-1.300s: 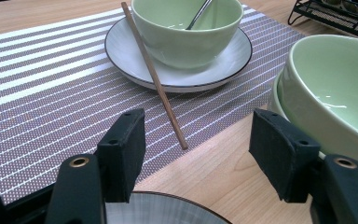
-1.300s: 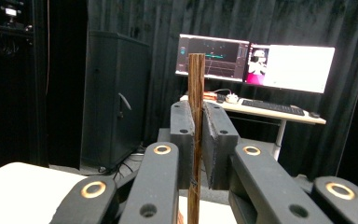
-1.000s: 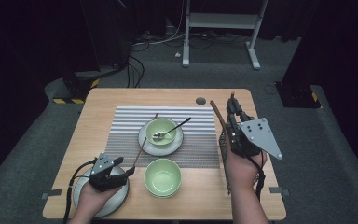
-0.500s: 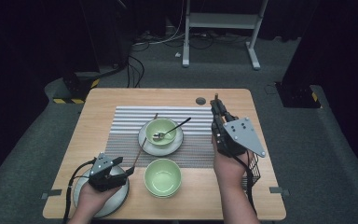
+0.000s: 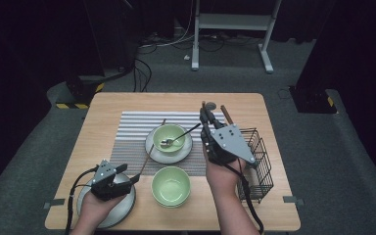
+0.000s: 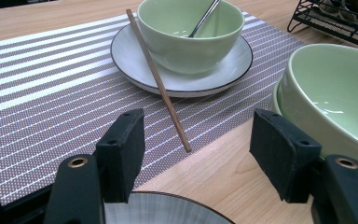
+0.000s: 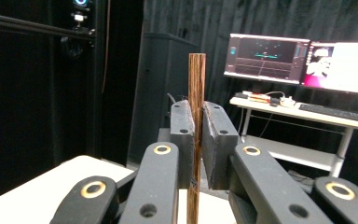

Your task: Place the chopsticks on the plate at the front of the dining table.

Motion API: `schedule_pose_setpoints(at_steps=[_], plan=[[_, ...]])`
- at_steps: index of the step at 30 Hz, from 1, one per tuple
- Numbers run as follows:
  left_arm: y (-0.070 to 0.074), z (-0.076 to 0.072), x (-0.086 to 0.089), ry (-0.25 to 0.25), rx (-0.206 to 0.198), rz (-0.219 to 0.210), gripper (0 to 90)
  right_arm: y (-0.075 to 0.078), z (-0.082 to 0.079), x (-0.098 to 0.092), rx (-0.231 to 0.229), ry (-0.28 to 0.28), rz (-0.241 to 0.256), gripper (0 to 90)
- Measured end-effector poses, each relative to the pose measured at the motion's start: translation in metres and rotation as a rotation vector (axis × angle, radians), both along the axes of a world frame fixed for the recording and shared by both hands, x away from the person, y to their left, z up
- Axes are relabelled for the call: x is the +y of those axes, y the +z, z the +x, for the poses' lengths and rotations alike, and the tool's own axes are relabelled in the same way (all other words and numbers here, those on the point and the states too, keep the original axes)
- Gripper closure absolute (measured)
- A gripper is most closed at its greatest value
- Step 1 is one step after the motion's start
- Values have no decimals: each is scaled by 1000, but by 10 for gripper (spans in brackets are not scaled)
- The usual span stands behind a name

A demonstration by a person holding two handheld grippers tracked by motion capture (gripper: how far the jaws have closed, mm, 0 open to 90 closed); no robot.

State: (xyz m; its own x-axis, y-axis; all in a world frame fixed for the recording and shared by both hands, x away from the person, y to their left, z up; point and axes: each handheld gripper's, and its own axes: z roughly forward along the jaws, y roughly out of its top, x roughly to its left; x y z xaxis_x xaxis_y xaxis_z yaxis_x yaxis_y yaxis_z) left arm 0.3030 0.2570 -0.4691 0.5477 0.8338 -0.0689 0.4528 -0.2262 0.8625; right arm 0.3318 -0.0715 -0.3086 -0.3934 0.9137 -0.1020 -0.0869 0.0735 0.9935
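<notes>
Wooden chopstick clamped upright in right gripper fingers, right of striped mat. Left gripper fingers apart above grey plate, near-left bench.

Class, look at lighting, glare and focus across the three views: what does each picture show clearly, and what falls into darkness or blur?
High view: the table is evenly lit, the room around it falls into darkness. Left gripper view: sharp, with glare streaks inside the near bowl. Right gripper view: the chopstick in the right gripper is crisp, the bright monitors behind look washed out, and the left side is black.
</notes>
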Motion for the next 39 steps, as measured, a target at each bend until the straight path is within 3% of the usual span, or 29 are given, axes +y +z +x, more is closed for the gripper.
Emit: schedule_pose_setpoints(at_steps=[25,39], plan=[[4,-1,6,-2,-16,-24,354,-12,2,53,23,123,15,834],[6,-4,0,-25,-31,-30,352,-15,-9,80,23,199,20,833]])
